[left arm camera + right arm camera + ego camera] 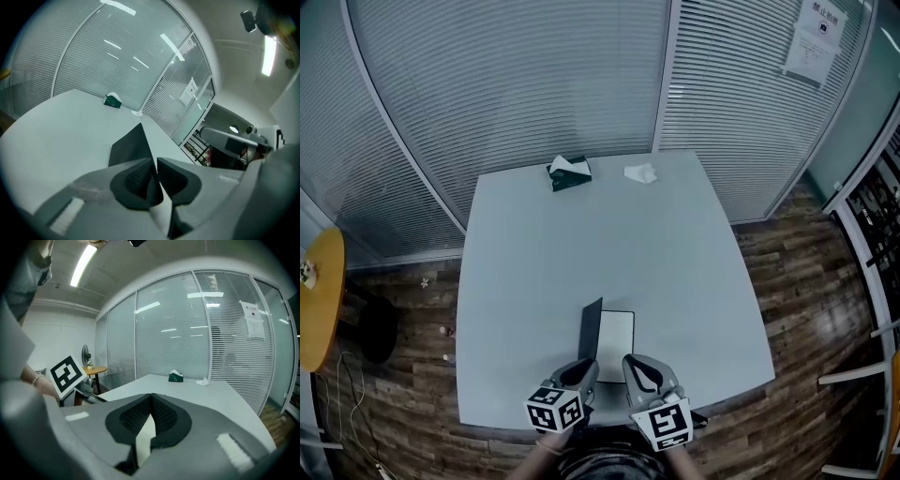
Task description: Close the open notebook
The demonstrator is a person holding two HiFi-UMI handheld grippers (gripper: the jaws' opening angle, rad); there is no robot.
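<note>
Pinching the notebook's (pixel 616 345) dark cover (pixel 592 328) upright in my left gripper (pixel 586 368) near the table's (pixel 581 234) front edge, white page lying flat, right gripper (pixel 637 365) clenched empty.

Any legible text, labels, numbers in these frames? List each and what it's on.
None reads clearly.
Paper notice on the glass wall: dark print, too small to read.
Tissue box: no legible print.
Marker cubes: square patterns only, no letters.
</note>
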